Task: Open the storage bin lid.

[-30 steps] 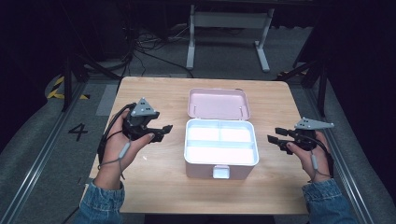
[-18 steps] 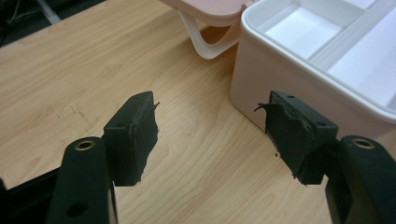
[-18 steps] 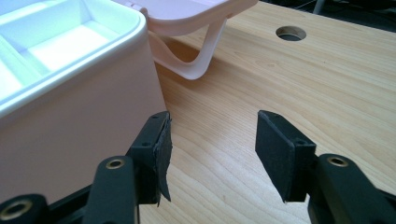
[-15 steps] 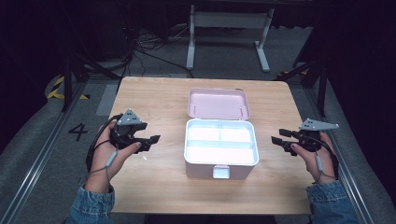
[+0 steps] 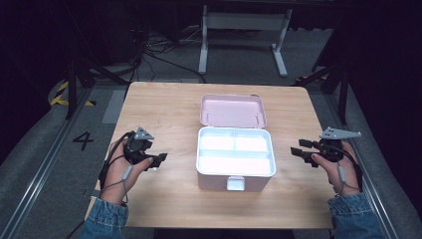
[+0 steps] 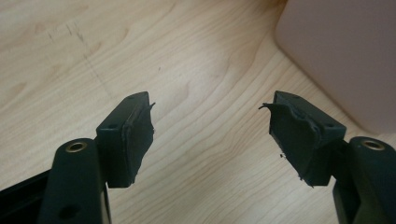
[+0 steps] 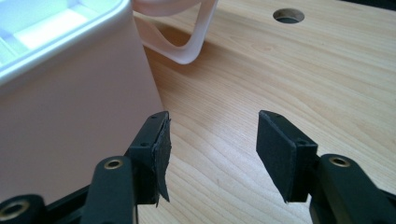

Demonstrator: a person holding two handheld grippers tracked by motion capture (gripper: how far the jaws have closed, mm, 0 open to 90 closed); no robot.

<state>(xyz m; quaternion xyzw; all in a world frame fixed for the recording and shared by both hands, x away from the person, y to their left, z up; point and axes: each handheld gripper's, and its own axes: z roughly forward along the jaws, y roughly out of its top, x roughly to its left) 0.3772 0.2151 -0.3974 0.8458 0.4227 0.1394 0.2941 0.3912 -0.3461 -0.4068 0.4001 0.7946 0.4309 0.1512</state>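
One round hole beyond right gripper.

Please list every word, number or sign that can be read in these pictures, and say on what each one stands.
"4": a dark numeral on the grey floor, left of the table.
The yellow and black hazard stripes on the floor farther back are a sign without words.
The pink box and its open lid carry no readable text.
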